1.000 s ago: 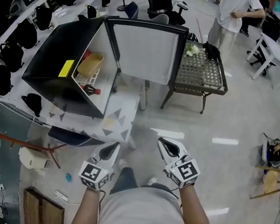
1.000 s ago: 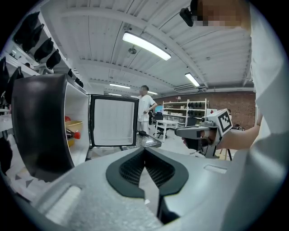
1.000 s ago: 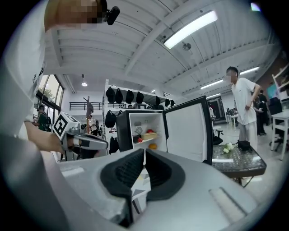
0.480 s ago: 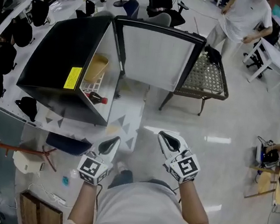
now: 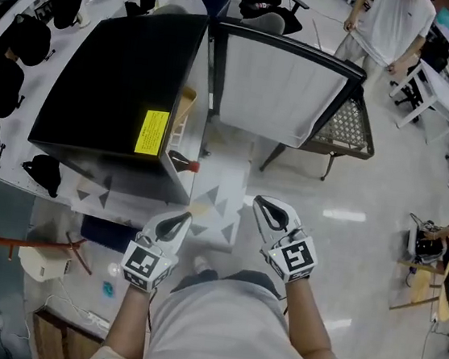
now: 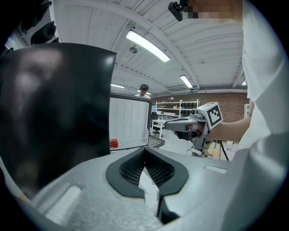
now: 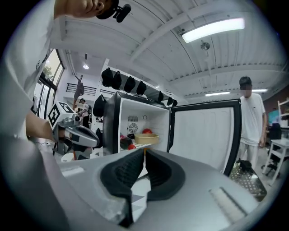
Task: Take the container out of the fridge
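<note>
The black fridge (image 5: pixel 115 80) stands open, its white-lined door (image 5: pixel 277 79) swung to the right. Inside it, a tan container (image 7: pixel 146 138) sits on a shelf with something red (image 7: pixel 147 131) behind it; in the head view only the container's edge (image 5: pixel 187 103) shows. A red-capped bottle (image 5: pixel 183 162) lies on the shelf below. My left gripper (image 5: pixel 179 221) and right gripper (image 5: pixel 266 209) are held side by side in front of the fridge, well short of it. Both are shut with nothing between the jaws.
A wicker-topped side table (image 5: pixel 349 130) stands behind the open door. A person in white (image 5: pixel 390 24) stands beyond it, near a white table (image 5: pixel 440 79). Black bags (image 5: pixel 15 35) line the shelves on the left. The fridge rests on a patterned base (image 5: pixel 215 206).
The fridge and its door now sit closer and more to the centre of the head view. Both grippers have stayed shut and kept side by side. The person in white has shifted a little.
</note>
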Demonstrator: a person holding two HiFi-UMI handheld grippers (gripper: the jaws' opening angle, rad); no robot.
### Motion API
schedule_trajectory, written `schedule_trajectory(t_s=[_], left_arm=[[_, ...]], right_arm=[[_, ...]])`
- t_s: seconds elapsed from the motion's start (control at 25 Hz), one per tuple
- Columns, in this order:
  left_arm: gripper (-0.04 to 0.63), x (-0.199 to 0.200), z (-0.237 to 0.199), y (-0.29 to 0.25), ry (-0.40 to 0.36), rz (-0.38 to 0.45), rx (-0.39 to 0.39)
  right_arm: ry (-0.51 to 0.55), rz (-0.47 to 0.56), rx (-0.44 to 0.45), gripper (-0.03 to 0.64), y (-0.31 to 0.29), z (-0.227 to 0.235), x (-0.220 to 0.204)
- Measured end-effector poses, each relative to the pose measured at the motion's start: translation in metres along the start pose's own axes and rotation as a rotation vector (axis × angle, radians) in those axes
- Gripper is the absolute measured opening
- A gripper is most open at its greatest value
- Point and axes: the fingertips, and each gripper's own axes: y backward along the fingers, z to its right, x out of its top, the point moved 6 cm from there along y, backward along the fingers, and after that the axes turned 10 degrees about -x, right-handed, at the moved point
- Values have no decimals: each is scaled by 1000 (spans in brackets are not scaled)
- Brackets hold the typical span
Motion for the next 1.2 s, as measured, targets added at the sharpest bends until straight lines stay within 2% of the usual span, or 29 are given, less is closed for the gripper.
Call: schedule_trajectory(t_s=[0.32, 0.68, 0.92, 1.2], left_arm=[[8, -5, -26, 22, 3, 8, -12], [8, -6, -35, 16, 18, -5, 8], [8, -5, -41, 6, 63, -21, 79], [8, -13, -45, 1, 136, -59, 217]], right_arm=[[100, 10, -6, 14, -40, -22, 15], [143, 12, 39, 14, -80, -13, 16], [166, 7, 108, 14, -116, 10, 12], [174, 22, 219, 14, -167, 38, 9]])
